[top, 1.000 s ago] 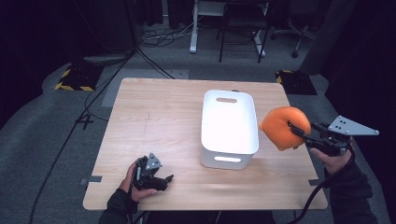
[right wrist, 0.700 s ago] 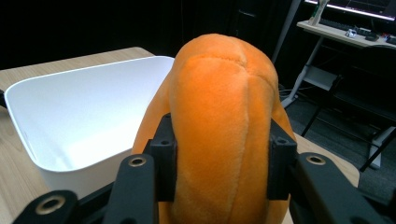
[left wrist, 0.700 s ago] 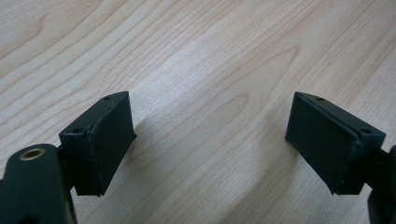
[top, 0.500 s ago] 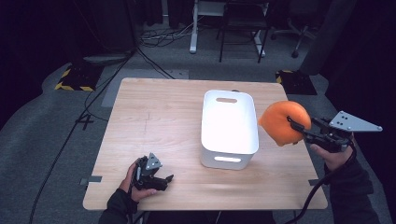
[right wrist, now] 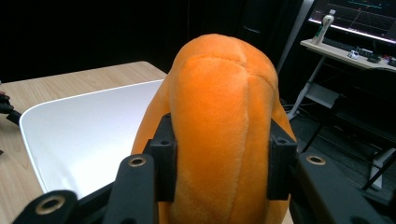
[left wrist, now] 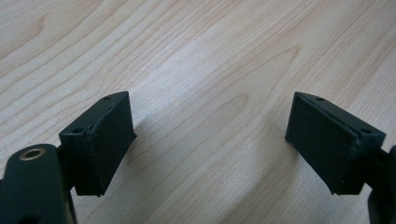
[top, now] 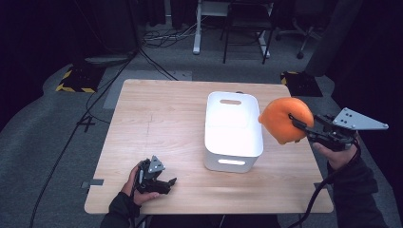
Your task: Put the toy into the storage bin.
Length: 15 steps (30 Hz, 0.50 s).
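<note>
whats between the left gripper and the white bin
Nothing: in the high view, bare wooden table runs from the left gripper to the white bin.

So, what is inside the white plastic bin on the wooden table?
The white plastic bin shows a bare white interior in the high view. The orange plush toy hangs beside its right rim, hiding nothing inside.

— What colours do you see?
— An orange plush toy (top: 284, 119), a plain white bin (top: 233, 130), a pale wood-grain table (top: 157, 123).
— And the grippers?
— Black jaws on both; a grey plate (top: 359, 120) tops the right gripper (top: 293, 118). The floor looks dark grey, perhaps carpet.
</note>
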Available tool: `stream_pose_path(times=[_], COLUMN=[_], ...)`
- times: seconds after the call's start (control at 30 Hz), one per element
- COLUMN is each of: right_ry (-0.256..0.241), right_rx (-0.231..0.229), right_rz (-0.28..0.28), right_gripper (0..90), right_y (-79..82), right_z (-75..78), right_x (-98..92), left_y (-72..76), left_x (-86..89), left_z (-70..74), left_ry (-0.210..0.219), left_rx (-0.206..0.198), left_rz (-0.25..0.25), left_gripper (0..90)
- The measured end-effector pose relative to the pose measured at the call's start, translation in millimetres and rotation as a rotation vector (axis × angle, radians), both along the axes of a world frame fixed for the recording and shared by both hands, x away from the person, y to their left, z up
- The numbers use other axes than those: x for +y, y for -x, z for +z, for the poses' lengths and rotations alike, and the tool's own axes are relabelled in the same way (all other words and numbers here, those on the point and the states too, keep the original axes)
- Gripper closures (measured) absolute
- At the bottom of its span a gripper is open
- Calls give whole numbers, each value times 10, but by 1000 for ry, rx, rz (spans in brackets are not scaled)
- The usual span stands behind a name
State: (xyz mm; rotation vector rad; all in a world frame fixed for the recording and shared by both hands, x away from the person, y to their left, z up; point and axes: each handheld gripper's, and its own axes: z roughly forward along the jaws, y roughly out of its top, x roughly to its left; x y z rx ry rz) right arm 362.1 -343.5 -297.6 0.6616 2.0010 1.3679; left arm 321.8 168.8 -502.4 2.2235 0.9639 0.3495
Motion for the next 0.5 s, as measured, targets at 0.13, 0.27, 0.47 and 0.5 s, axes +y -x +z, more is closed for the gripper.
stream_pose_path(times=[0.13, 0.27, 0.47, 0.5], right_ry=[-5, -5, -3, -3], right_rx=[2, -5, -12, -16], right_rz=[6, 22, 38, 40], right_gripper=[581, 581, 580, 580], right_y=[-5, -7, -6, -7], right_z=[30, 65, 111, 114], right_x=[41, 101, 183, 194], left_y=[0, 0, 0, 1], left_x=[-1, 0, -1, 0], left_z=[-2, 0, -2, 0], left_ry=[1, 0, 1, 0], left_rx=[-2, 0, -2, 1], left_rz=[1, 0, 1, 1], left_gripper=[153, 153, 153, 153])
